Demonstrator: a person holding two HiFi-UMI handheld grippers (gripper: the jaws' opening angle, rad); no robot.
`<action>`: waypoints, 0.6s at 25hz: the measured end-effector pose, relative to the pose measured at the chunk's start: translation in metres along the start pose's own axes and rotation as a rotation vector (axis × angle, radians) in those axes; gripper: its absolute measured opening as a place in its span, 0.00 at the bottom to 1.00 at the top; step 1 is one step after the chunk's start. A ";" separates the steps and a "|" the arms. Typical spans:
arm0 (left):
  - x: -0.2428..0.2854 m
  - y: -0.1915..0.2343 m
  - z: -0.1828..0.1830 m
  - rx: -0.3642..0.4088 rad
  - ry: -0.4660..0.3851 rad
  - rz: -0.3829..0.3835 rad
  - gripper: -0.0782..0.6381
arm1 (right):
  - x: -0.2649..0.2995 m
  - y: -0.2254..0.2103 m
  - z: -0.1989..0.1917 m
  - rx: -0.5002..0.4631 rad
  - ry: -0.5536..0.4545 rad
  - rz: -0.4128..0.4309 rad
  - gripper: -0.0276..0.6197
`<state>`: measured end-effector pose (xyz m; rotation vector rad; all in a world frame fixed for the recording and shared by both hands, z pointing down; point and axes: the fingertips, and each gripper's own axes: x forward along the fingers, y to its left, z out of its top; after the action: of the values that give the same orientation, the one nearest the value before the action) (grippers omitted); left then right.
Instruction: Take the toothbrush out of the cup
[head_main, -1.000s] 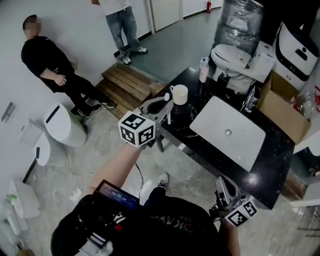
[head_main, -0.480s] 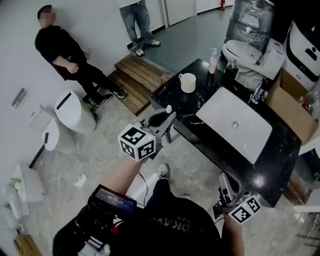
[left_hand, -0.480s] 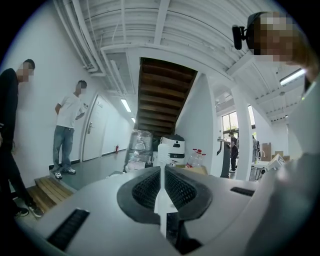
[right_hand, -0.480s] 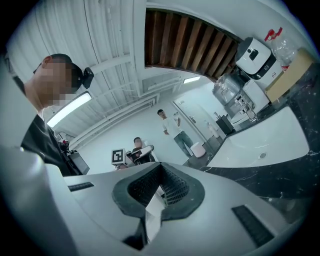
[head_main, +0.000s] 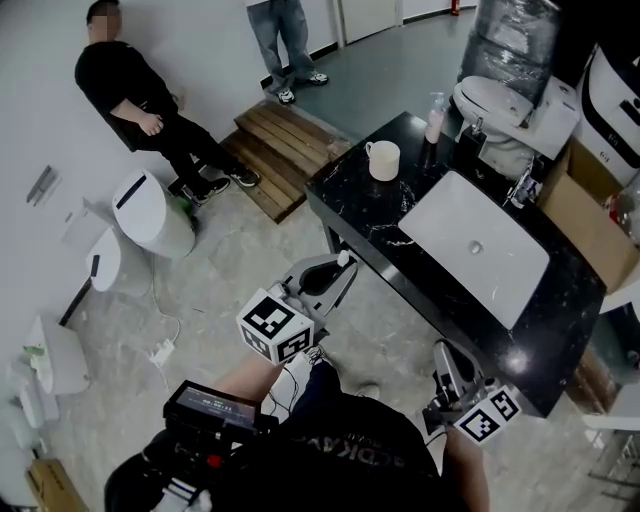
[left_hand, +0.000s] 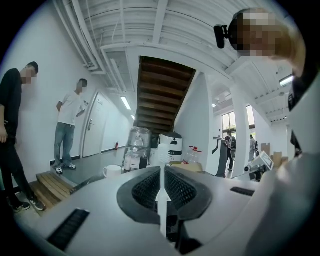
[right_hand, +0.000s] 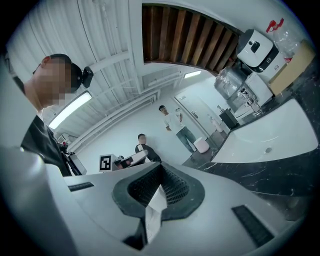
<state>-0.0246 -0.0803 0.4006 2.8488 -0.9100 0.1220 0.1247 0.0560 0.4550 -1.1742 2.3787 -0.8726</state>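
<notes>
One toothbrush (left_hand: 161, 192) sits clamped in the left claw (head_main: 337, 274), long axis along the jaws, head poking past the tips, well apart from the cup (head_main: 383, 160) ahead.

- The toothbrush (head_main: 340, 260) is plain white, against the pale grey left gripper (head_main: 335, 275).
- Both grippers' cubes carry black-and-white square markers. The right gripper (head_main: 445, 362) is the same pale grey.
- The cup (head_main: 383, 160), at one o'clock from the left gripper, is cream-white.
- The countertop (head_main: 360, 205) is glossy black with thin white veining.
- The sink basin (head_main: 490, 270), at three o'clock, is white.
- The bottle (head_main: 435, 118), at two o'clock from the cup, is pale pink.
- The wooden pallet (head_main: 285, 145), at eleven o'clock, is warm brown planks.
</notes>
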 end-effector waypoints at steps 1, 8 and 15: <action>-0.004 -0.003 -0.003 -0.007 0.000 0.000 0.15 | 0.003 0.001 0.000 -0.001 0.003 0.004 0.06; -0.031 -0.017 -0.029 -0.094 0.009 0.006 0.15 | 0.021 0.014 -0.007 -0.013 0.031 0.050 0.06; -0.052 -0.034 -0.040 -0.084 0.016 -0.002 0.15 | 0.027 0.026 -0.017 -0.041 0.070 0.082 0.06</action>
<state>-0.0478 -0.0168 0.4293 2.7675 -0.8878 0.1034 0.0842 0.0527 0.4501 -1.0686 2.4927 -0.8555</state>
